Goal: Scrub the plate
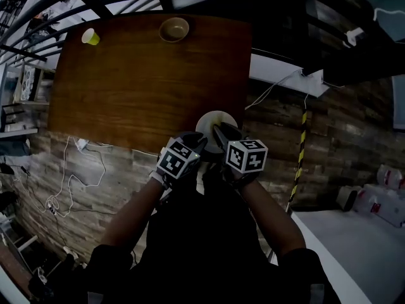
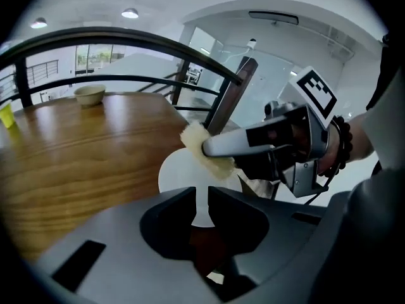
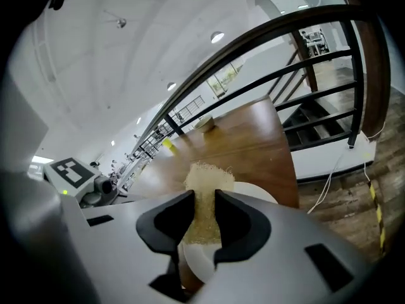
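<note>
At the bench's (image 1: 126, 75) near edge, the left gripper (image 2: 207, 195) pinches the plate's (image 2: 180, 173) rim. It's probably stiff and breakable. The right gripper (image 3: 204, 201) squeezes the sponge (image 3: 204, 179).

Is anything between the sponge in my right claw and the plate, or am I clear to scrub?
Nothing visible is in the way. The right claw is shut on the sponge, which sits right over the plate. The left claw grips the plate's near rim, clear of the sponge.

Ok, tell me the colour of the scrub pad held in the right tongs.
The scrub pad is pale yellowish beige; clearest in the right gripper view.
</note>
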Demonstrator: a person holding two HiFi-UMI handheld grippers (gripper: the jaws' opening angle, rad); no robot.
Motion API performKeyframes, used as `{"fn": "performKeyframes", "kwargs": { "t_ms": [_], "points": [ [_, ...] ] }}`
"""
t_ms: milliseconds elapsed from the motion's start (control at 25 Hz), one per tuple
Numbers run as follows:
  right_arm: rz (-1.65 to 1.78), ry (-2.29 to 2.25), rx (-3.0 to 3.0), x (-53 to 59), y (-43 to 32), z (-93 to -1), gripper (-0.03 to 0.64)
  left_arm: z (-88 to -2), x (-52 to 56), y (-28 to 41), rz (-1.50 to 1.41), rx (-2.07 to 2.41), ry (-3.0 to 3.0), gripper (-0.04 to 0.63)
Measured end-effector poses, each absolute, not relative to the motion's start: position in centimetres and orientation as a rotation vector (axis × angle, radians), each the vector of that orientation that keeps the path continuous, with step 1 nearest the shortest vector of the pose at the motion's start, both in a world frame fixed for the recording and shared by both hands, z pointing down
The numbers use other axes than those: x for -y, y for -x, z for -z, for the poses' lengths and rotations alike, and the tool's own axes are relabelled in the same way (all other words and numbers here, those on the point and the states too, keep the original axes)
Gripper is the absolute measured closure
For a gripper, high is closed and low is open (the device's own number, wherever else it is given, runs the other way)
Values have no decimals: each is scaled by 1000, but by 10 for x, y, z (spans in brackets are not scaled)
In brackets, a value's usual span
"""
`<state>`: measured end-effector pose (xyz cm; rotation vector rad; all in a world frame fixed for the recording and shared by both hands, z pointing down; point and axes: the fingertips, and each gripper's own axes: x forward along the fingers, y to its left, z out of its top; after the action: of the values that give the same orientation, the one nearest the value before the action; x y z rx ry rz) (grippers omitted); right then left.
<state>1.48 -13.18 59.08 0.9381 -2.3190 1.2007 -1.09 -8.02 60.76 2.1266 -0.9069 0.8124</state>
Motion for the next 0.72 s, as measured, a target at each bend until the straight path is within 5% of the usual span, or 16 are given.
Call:
{"fn": "performKeyframes", "kwargs": {
  "t_ms": [360,720],
  "points": [
    [-1197,-874,2310,144,38,-606,506,-634,68,19,-839,792,-2099,526],
    [-1239,-1000,2266,150,7,-612,506,-640,71,16,-893,749,-2101,526]
  ]
}}
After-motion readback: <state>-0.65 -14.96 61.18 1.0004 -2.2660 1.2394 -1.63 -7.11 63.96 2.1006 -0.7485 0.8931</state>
